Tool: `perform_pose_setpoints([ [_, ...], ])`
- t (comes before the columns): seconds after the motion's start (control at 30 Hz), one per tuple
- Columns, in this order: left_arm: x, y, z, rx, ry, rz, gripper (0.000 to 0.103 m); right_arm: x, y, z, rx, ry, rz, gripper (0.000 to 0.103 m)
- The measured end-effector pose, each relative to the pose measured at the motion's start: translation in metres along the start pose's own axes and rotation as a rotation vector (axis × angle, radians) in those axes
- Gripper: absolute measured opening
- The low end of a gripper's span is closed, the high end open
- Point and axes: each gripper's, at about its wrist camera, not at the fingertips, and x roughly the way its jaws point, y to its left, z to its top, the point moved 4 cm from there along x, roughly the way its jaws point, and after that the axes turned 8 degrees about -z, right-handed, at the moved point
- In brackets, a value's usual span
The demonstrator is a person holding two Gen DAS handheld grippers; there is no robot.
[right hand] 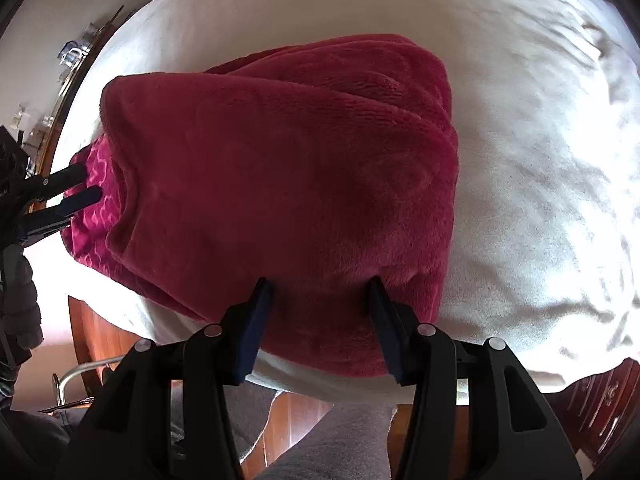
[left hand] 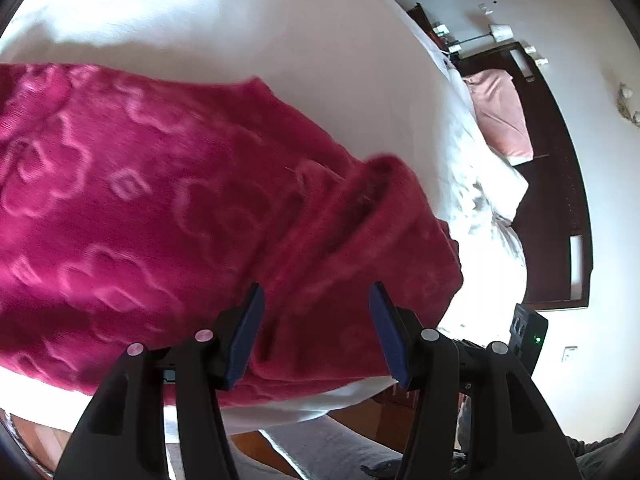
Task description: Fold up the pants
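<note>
Magenta fleece pants (left hand: 180, 220) with a pale flower pattern lie folded on a white bed (left hand: 280, 32). In the right wrist view the pants (right hand: 280, 184) show their plain dark-red side, folded over, with a patterned end at the left. My left gripper (left hand: 316, 296) is open, its blue pads astride the near right edge of the pants by the waistband fold. It also shows at the far left of the right wrist view (right hand: 90, 182), open at the patterned end. My right gripper (right hand: 320, 286) is open, its pads touching the near edge of the folded fleece.
A dark wooden headboard (left hand: 560, 160) and a pink pillow (left hand: 500, 116) lie at the right of the bed, with rumpled white bedding (left hand: 480, 208). Wooden floor (right hand: 296, 412) and the person's grey-clad legs (right hand: 340, 440) are below the bed's near edge.
</note>
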Motion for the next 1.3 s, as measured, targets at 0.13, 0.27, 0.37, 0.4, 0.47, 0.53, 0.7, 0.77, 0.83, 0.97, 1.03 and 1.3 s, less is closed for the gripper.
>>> perform_pose_setpoints([
  [0.13, 0.026, -0.018, -0.001, 0.044, -0.004, 0.019, 0.061, -0.004, -0.002, -0.002, -0.03, -0.001, 0.012, 0.051],
  [0.27, 0.039, -0.015, 0.004, 0.09, -0.013, 0.094, 0.061, -0.01, -0.011, -0.004, -0.05, -0.005, 0.019, 0.051],
  [0.37, 0.045, -0.017, 0.01, 0.105, -0.04, 0.126, 0.061, -0.014, -0.017, -0.005, -0.063, -0.015, 0.023, 0.051],
  [0.4, 0.049, -0.018, 0.012, 0.11, -0.043, 0.132, 0.061, -0.017, -0.019, -0.005, -0.069, -0.02, 0.022, 0.051],
  [0.47, 0.055, -0.017, 0.012, 0.123, -0.032, 0.145, 0.061, -0.02, -0.023, -0.005, -0.076, -0.03, 0.023, 0.051],
  [0.53, 0.065, -0.018, 0.008, 0.135, 0.004, 0.153, 0.059, -0.026, -0.027, -0.003, -0.08, -0.043, 0.028, 0.051],
  [0.7, 0.068, -0.027, -0.015, 0.172, 0.113, 0.098, 0.03, -0.044, -0.044, 0.015, -0.052, -0.09, 0.052, 0.051],
  [0.77, 0.063, -0.025, -0.028, 0.163, 0.132, 0.09, 0.02, -0.051, -0.052, 0.027, -0.034, -0.112, 0.064, 0.051],
  [0.83, 0.056, -0.022, -0.043, 0.138, 0.141, 0.07, 0.016, -0.055, -0.054, 0.04, -0.03, -0.13, 0.069, 0.051],
  [0.97, 0.036, -0.019, -0.064, 0.12, 0.126, 0.063, 0.015, -0.061, -0.053, 0.067, -0.06, -0.17, 0.065, 0.051],
  [1.03, 0.02, -0.022, -0.069, 0.109, 0.091, 0.046, 0.015, -0.062, -0.05, 0.076, -0.074, -0.183, 0.065, 0.051],
  [1.3, -0.015, -0.028, -0.064, 0.132, 0.008, 0.053, 0.015, -0.019, -0.029, 0.107, -0.15, -0.156, -0.037, 0.051],
])
